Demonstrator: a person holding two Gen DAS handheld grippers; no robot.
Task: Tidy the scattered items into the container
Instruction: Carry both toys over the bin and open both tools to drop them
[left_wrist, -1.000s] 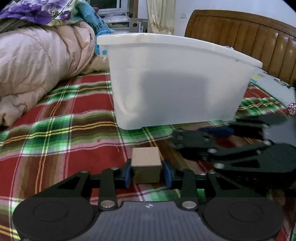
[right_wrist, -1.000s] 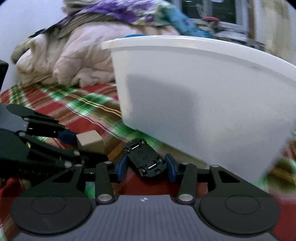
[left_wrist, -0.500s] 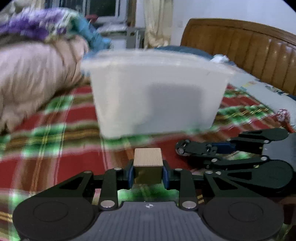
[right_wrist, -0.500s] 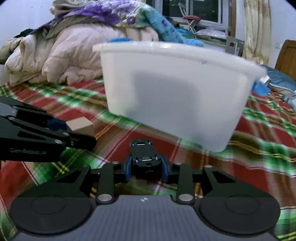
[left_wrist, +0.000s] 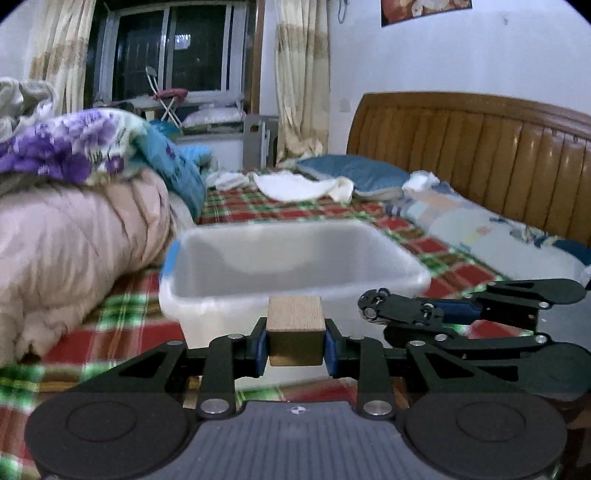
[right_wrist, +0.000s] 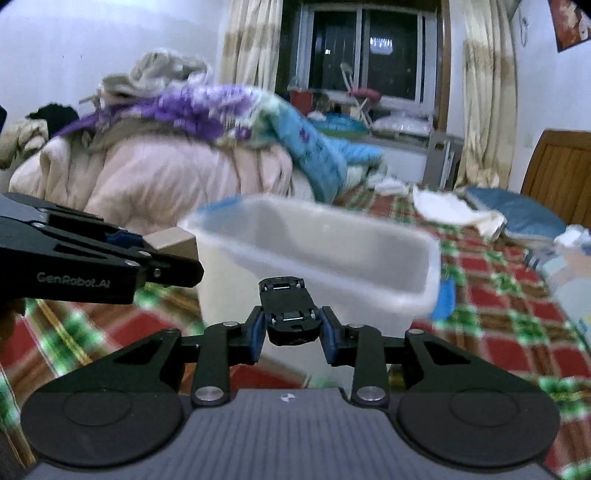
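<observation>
The white plastic container (left_wrist: 295, 266) sits on the plaid bedspread (left_wrist: 122, 332), near the bed's left side where the pink quilt (left_wrist: 74, 251) is heaped, with its open top facing up. What shows of its inside looks bare; the floor nearest the cameras is hidden behind the front wall, so I cannot say for sure that nothing lies there.

Just short of its near rim, two items are held in the air. The left gripper (left_wrist: 295, 345) has its blue pads pressed on both sides of a wooden block (left_wrist: 295, 328), the jaws only as wide as the block. The right gripper (right_wrist: 293, 328) is clamped narrowly on a black toy car (right_wrist: 290, 306), held belly up with its wheels showing; its jaws have just been closing onto the car, which sits between the pads. Each tool also appears at the edge of the other's view, side by side.

By my reading, the pick-up is done for these two items and the drop is not: both must clear the rim and be let go. No other loose items show on the bedspread in view, though much of it is out of frame.
</observation>
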